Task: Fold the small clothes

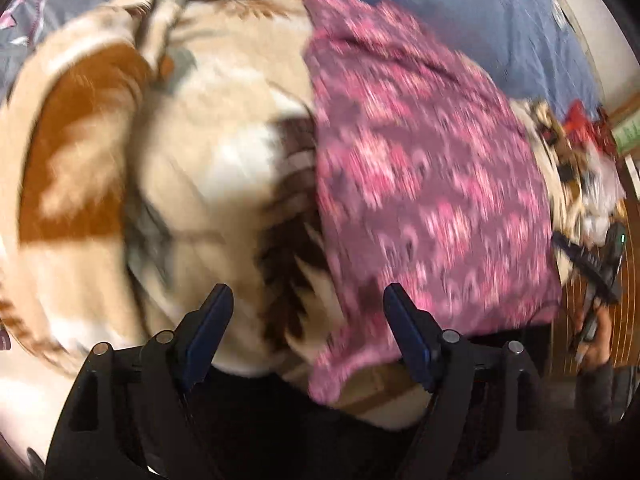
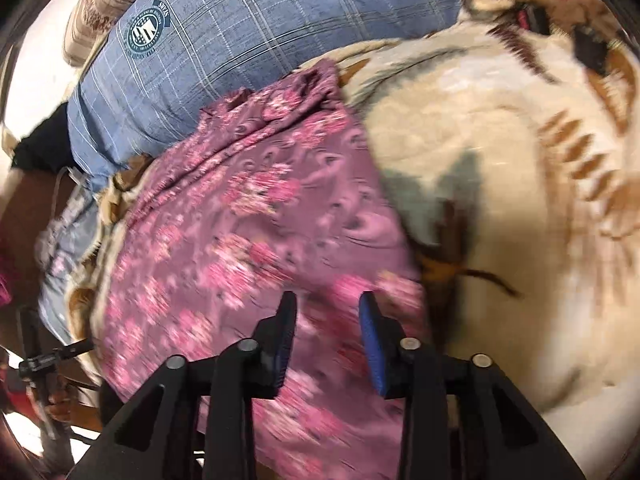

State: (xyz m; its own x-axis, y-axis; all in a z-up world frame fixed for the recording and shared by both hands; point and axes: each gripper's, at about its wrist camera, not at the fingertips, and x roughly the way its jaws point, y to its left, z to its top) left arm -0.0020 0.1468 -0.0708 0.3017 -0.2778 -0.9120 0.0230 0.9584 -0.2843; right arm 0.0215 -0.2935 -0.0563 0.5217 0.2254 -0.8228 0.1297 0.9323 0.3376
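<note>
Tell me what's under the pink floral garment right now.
The pink floral garment lies spread on a cream and brown blanket, which shows around its edges. A blue checked pillow sits beyond it. Whatever lies beneath the garment's middle is covered.

- Left gripper (image 1: 308,298): jaws wide apart, nothing between them, blue-faced fingers (image 1: 404,320) pointing steeply down.
- Right gripper (image 2: 328,306): jaws partly apart, narrower than the left; no contact visible on either pad (frame is blurred, so hard to be sure).
- Right gripper seen also from the left wrist view, at the far right edge, with the hand (image 1: 596,344) gripping its handle and a dark sleeve behind.
</note>
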